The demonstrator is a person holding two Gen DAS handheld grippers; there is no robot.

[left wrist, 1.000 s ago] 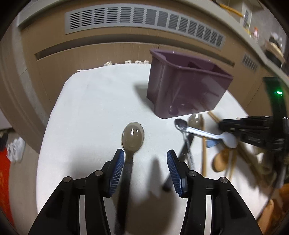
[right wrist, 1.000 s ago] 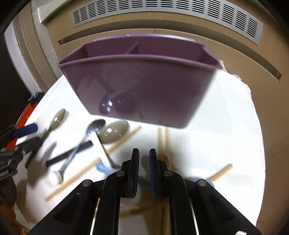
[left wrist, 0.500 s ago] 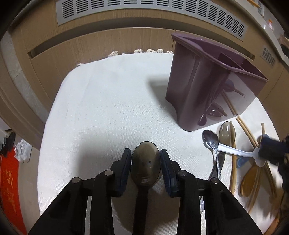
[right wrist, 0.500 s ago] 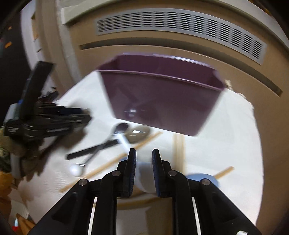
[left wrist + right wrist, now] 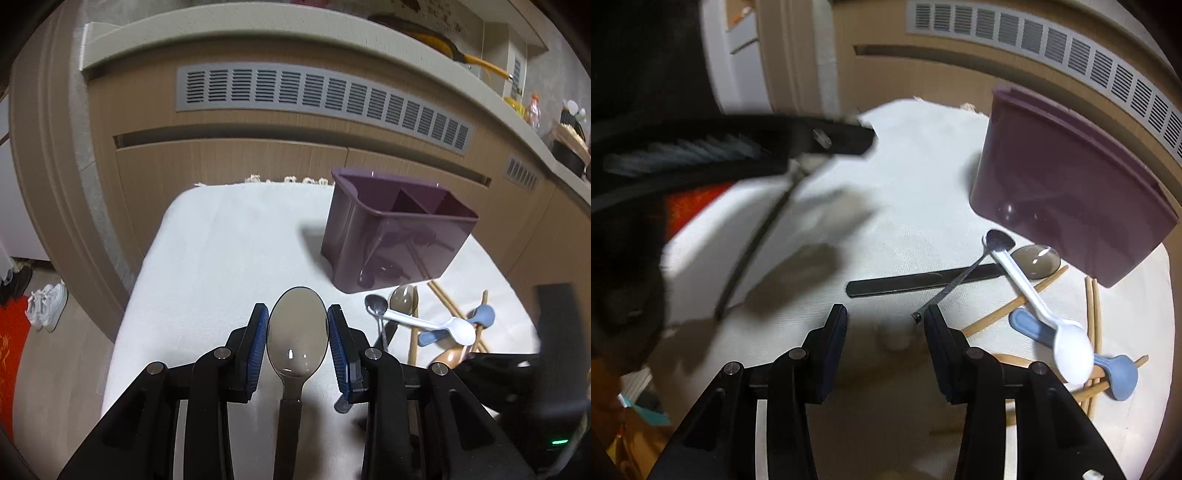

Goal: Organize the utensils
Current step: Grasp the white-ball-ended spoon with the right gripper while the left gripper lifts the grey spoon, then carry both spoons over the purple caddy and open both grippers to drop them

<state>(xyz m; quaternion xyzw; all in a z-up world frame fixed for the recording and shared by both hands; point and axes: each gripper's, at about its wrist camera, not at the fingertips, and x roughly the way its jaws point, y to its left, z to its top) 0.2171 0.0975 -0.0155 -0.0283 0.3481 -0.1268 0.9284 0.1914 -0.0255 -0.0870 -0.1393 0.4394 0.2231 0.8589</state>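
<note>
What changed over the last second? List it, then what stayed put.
The left gripper closed on the smoky spoon and lifted it off the cloth. The right gripper swung left, away from the purple caddy; its jaws have just been opening, with nothing between them. The caddy, white spoon, blue spoon and chopsticks stayed put.

A white cloth with a fringed far edge covers the work surface. Directly behind that far edge stands tan wood-grain cabinetry carrying a long grey louvred vent grille below a pale countertop ledge. A smaller grille sits further right. Past the surface's left edge, the floor is light wood-look planking, with white sneakers and a red mat (partly cut off by the frame). Lighting is dim, indoor.
</note>
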